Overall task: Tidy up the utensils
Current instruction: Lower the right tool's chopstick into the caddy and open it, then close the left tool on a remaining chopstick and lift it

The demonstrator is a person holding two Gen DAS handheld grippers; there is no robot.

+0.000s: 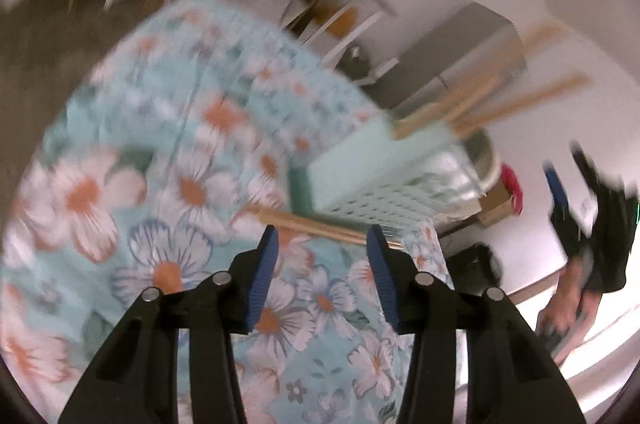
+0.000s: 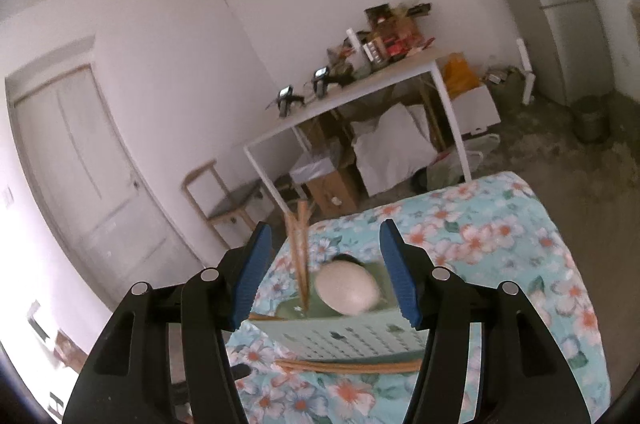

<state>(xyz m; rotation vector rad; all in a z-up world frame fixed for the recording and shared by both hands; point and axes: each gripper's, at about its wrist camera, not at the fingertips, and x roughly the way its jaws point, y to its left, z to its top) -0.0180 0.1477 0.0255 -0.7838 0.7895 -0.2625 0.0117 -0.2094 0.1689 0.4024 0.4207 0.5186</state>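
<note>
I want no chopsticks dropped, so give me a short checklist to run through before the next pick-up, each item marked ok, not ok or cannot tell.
1. Left hand-held gripper empty, pads apart: ok.
2. Right hand-held gripper empty, pads apart: ok.
3. Loose chopsticks lie flat on the floral cloth in front of the perforated holder: ok.
4. Chopsticks already in the holder stand inside it, leaning: ok.
5. Left wrist view sharp enough to aim: not ok, blurred.
6. How many loose chopsticks remain: cannot tell.

Chopsticks (image 2: pixel 299 256) upright in holder (image 2: pixel 352 336), more chopsticks (image 2: pixel 352 368) lying before it
</note>
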